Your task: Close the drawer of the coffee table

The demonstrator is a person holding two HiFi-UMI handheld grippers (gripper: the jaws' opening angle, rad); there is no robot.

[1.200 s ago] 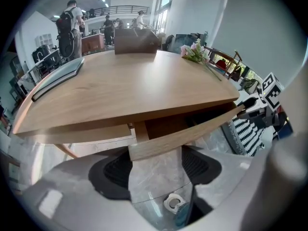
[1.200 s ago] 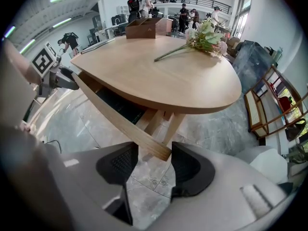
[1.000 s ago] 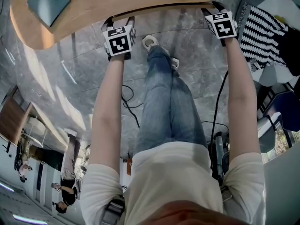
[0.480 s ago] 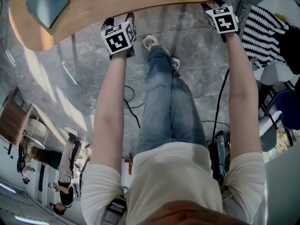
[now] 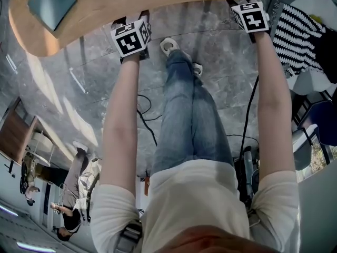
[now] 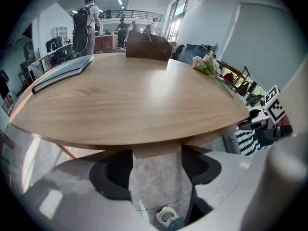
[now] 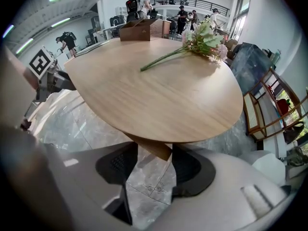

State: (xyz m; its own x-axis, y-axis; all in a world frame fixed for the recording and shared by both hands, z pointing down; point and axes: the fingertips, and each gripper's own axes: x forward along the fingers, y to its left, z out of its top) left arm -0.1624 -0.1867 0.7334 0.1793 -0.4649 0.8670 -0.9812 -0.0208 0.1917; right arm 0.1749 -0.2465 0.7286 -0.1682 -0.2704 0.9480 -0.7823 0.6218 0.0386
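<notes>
The oval wooden coffee table fills the top of the head view, with no drawer line visible under its edge. My left gripper and right gripper both reach up to the table's near edge, about a drawer's width apart. In the left gripper view the left gripper is open, and a strip of wood under the tabletop sits between its jaws. In the right gripper view the right gripper is open too, with a wooden piece under the tabletop between its jaws.
On the table lie a grey-blue notebook, a bunch of flowers and a wooden box. The person's legs and shoes stand between the grippers. A striped cushion is at the right, cables lie on the marble floor.
Both grippers have moved forward toward the table edge. The dark line under the tabletop between them, seen a second ago, no longer shows.
</notes>
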